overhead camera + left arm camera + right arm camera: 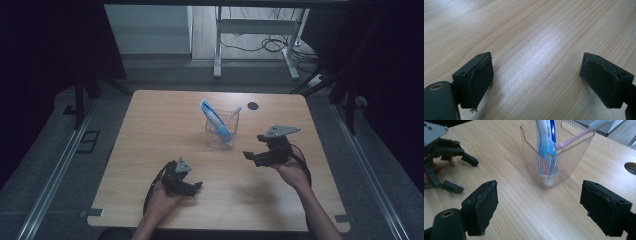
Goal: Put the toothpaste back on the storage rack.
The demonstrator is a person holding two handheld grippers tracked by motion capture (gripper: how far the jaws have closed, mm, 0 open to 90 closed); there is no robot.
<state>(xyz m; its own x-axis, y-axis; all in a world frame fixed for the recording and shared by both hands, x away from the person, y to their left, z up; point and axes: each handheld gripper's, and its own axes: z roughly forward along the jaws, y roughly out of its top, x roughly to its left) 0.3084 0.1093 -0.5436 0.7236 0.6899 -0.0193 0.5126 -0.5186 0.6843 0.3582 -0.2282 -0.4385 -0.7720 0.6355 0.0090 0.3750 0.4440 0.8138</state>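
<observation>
While both jaws stand spread and empty, bring right gripper (539, 205) squarely around clear cup (554, 157) near table's (150, 150) far edge; left gripper (536, 77) idles.

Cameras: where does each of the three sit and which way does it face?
High view: above the person's side, looking forward and down at the wooden table; both forearms, left gripper, right gripper.
Left gripper view: rides the left gripper, looks along its open jaws at bare tabletop.
Right gripper view: rides the right gripper, faces the clear cup holding toothpaste tube and toothbrush; left gripper at its left.
Shared: high and right gripper views both show the cup and left gripper.
</observation>
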